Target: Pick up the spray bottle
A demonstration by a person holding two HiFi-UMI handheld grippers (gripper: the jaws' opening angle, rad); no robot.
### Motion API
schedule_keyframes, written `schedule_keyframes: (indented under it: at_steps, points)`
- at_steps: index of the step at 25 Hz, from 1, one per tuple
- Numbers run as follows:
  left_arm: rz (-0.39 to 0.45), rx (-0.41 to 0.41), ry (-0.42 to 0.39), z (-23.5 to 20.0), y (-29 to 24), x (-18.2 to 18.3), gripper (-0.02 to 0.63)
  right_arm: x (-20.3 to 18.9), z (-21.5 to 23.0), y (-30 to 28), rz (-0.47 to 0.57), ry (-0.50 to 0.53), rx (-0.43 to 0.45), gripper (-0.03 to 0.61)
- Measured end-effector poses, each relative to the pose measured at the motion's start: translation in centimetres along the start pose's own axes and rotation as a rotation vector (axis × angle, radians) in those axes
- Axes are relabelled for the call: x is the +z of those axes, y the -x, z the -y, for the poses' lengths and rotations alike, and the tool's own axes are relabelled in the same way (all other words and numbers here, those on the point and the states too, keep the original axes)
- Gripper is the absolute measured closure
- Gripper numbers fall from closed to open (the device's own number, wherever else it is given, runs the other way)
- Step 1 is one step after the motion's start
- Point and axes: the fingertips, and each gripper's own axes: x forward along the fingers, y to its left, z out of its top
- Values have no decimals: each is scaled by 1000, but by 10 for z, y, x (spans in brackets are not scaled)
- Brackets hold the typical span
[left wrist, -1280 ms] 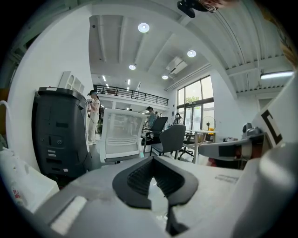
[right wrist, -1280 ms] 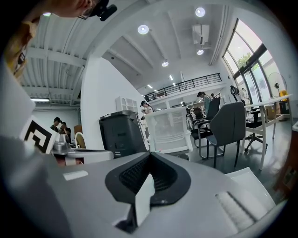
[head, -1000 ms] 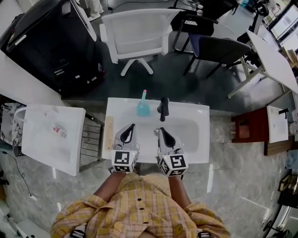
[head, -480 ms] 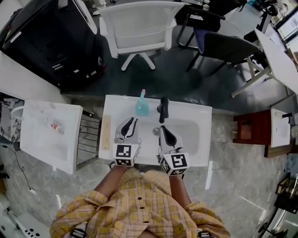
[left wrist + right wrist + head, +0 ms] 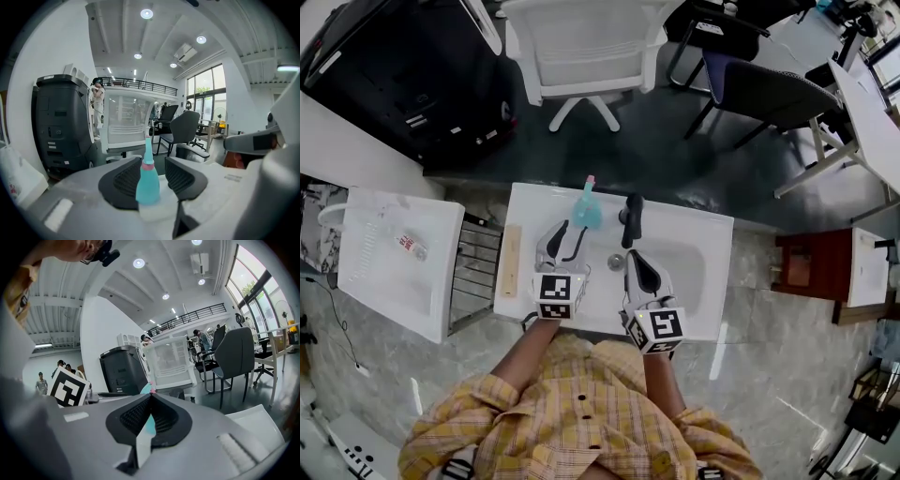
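The spray bottle (image 5: 586, 212), turquoise with a pink collar, stands upright on the back rim of the white sink (image 5: 698, 234), left of the black faucet (image 5: 630, 217). My left gripper (image 5: 565, 238) points at it from just short of it, and its jaws are opening. In the left gripper view the bottle (image 5: 148, 180) shows in the gap between the pads (image 5: 123, 185), untouched and a little ahead. My right gripper (image 5: 639, 272) hovers over the basin, shut with nothing in it. In the right gripper view (image 5: 150, 414) only a sliver of the bottle (image 5: 146, 389) shows past the closed pads.
The round drain (image 5: 616, 262) lies in the basin between the grippers. A wooden strip (image 5: 511, 261) runs along the sink's left edge. A white stand (image 5: 394, 258) is to the left, a white chair (image 5: 581, 47) and a black machine (image 5: 403, 75) lie beyond.
The left gripper has moved forward and down toward the bottle, and its jaws have gone from shut to wide apart. The right gripper has crept forward, still shut.
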Motion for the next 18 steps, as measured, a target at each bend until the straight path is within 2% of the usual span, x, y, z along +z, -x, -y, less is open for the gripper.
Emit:
schedule_keyframes:
  at_steps: [5, 18]
  points:
    - [-37, 15, -9, -3, -20, -11, 451, -5, 4, -4, -15, -4, 4, 584]
    - [-33, 42, -17, -9, -60, -11, 451, -7, 17, -4, -19, -6, -17, 584]
